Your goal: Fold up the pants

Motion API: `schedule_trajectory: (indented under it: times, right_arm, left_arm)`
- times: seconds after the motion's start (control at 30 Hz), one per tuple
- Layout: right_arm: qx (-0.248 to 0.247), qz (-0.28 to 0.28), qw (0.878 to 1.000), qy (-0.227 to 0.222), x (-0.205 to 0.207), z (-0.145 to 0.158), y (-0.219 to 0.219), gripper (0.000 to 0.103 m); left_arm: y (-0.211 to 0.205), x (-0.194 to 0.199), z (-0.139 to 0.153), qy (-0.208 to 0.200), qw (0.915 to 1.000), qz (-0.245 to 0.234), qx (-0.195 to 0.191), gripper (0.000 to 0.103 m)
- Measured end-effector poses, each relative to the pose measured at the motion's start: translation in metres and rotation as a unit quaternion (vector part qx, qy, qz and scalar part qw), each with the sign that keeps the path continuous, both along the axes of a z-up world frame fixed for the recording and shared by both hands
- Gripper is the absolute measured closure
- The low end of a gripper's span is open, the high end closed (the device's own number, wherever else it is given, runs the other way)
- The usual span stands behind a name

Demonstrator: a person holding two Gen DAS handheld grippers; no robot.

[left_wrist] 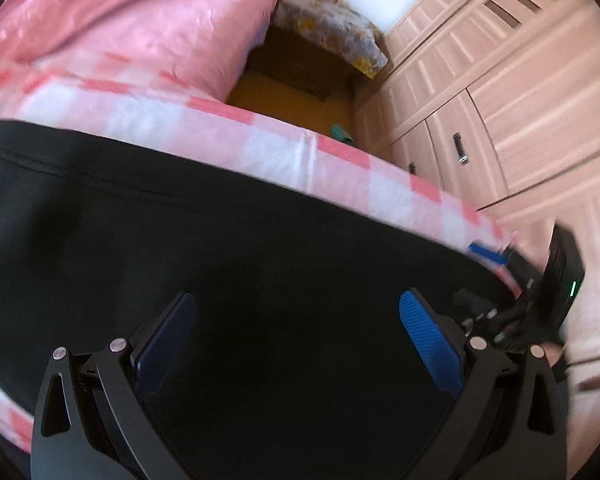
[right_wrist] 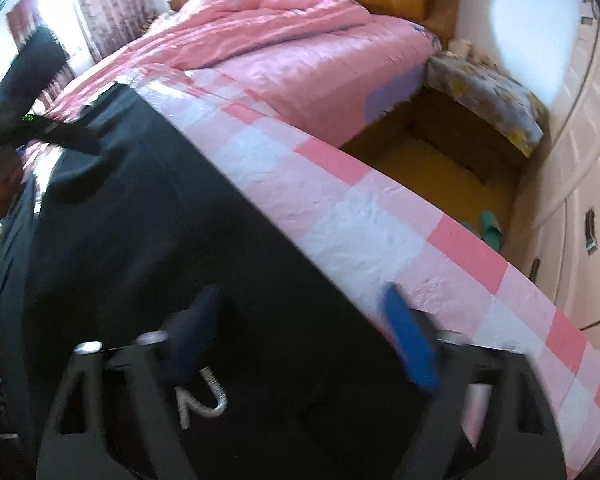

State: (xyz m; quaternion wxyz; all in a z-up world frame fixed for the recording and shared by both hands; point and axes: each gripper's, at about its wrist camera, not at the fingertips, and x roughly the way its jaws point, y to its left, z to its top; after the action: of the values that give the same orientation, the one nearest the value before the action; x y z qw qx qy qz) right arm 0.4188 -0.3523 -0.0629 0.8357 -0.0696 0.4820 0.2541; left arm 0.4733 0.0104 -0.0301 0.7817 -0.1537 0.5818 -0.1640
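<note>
While spread flat across the pink-and-white checked sheet (left_wrist: pixel 204 128), black pants (left_wrist: pixel 180 248) filling nine to six o'clock. Left gripper (left_wrist: pixel 296 340) splayed wide over smooth dark cloth, gripping nothing. Right gripper (right_wrist: pixel 304 344) likewise splayed, blue pad (right_wrist: pixel 410 344) at the pants' edge.

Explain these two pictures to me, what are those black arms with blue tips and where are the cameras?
A person holds a pair of hand-operated tongs in each hand, and each pair carries a camera looking forward along its fingers. One picture comes from the left tongs, the other from the right tongs. The blue tips are gripping pads. Both pairs are open and hold nothing. Beneath them lie black pants spread on a pink checked sheet on a bed. Each camera also catches the other tongs at its picture's edge.
</note>
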Motion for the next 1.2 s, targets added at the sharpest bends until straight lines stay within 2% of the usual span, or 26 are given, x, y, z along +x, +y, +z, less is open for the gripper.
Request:
schedule_trajectory:
  times: [0.07,0.17,0.33,0.43,0.53,0.57,0.6,0.63,0.67,0.77,0.83,0.87,0.9,0.93,0.97,1.0,1.03,1.07,1.1,1.13,1.2]
  right_arm:
    - [0.01,0.013,1.0,-0.006,-0.01,0.004,-0.001,0.067]
    - [-0.026,0.01,0.998,-0.054,-0.028,0.017,0.006,0.089]
    - [-0.053,0.02,0.987,-0.151,-0.089,0.052,0.023,0.091]
    - [-0.069,0.018,0.979,-0.192,-0.124,0.063,0.036,0.093]
    - [-0.084,0.004,0.97,-0.228,-0.154,0.071,0.044,0.095]
    - [-0.085,-0.005,0.967,-0.239,-0.16,0.072,0.049,0.103]
    - [-0.083,-0.015,0.965,-0.247,-0.164,0.075,0.048,0.103]
    - [-0.077,-0.032,0.965,-0.25,-0.17,0.077,0.045,0.102]
    - [-0.076,-0.04,0.965,-0.248,-0.174,0.077,0.044,0.103]
    - [-0.074,-0.058,0.97,-0.226,-0.181,0.071,0.042,0.102]
    - [-0.024,-0.08,0.978,-0.19,-0.185,0.075,0.031,0.1]
    - [-0.01,-0.09,0.979,-0.184,-0.192,0.079,0.028,0.092]
    - [0.003,-0.108,0.978,-0.179,-0.198,0.083,0.024,0.078]
    - [0.011,-0.119,0.977,-0.176,-0.203,0.086,0.021,0.063]
    - [0.032,-0.131,0.976,-0.174,-0.213,0.091,0.017,0.013]
    - [0.047,-0.141,0.972,-0.181,-0.226,0.096,0.014,0.006]
    - [0.064,-0.146,0.968,-0.195,-0.24,0.102,0.013,0.005]
    - [0.079,-0.15,0.965,-0.198,-0.256,0.106,0.012,0.005]
    - [0.087,-0.159,0.964,-0.196,-0.268,0.107,0.011,0.005]
    - [0.097,-0.176,0.96,-0.195,-0.283,0.106,0.009,0.005]
    - [0.14,-0.213,0.949,-0.183,-0.306,0.097,0.002,0.005]
  left_arm:
    - [-0.005,0.011,-0.003,0.015,0.9997,0.012,-0.016,0.002]
    - [-0.015,0.023,-0.008,0.043,0.9981,0.031,-0.033,0.002]
    - [-0.029,0.034,-0.01,0.067,0.9943,0.077,-0.031,0.002]
    - [-0.029,0.034,-0.01,0.071,0.9922,0.099,-0.026,0.002]
    - [-0.028,0.03,-0.011,0.069,0.9907,0.118,0.002,0.002]
    - [-0.026,0.028,-0.011,0.063,0.9905,0.121,0.012,0.013]
    - [-0.025,0.024,-0.011,0.056,0.9917,0.114,0.021,0.045]
    - [-0.026,0.02,-0.01,0.05,0.9942,0.091,0.028,0.065]
    - [-0.025,0.014,-0.009,0.043,0.9966,0.068,0.016,0.088]
    - [-0.015,-0.005,0.001,0.012,0.9982,0.06,0.0,0.091]
    - [-0.012,-0.027,0.018,-0.032,0.9985,0.045,0.001,0.094]
    - [-0.011,-0.04,0.029,-0.062,0.9973,0.04,0.003,0.094]
    - [-0.011,-0.054,0.038,-0.085,0.9957,0.035,0.007,0.094]
    - [-0.01,-0.073,0.051,-0.116,0.9928,0.028,0.01,0.094]
    - [-0.009,-0.09,0.059,-0.141,0.9897,0.022,0.01,0.094]
    - [-0.007,-0.126,0.074,-0.203,0.9791,0.002,0.011,0.094]
    - [-0.009,-0.145,0.081,-0.237,0.9714,-0.01,0.018,0.094]
    - [-0.007,-0.189,0.087,-0.301,0.9525,-0.03,0.034,0.094]
    - [-0.003,-0.218,0.086,-0.337,0.9398,-0.045,0.035,0.093]
    - [0.002,-0.258,0.08,-0.38,0.9215,-0.068,0.038,0.093]
    - [0.007,-0.317,0.057,-0.409,0.9051,-0.096,0.067,0.092]
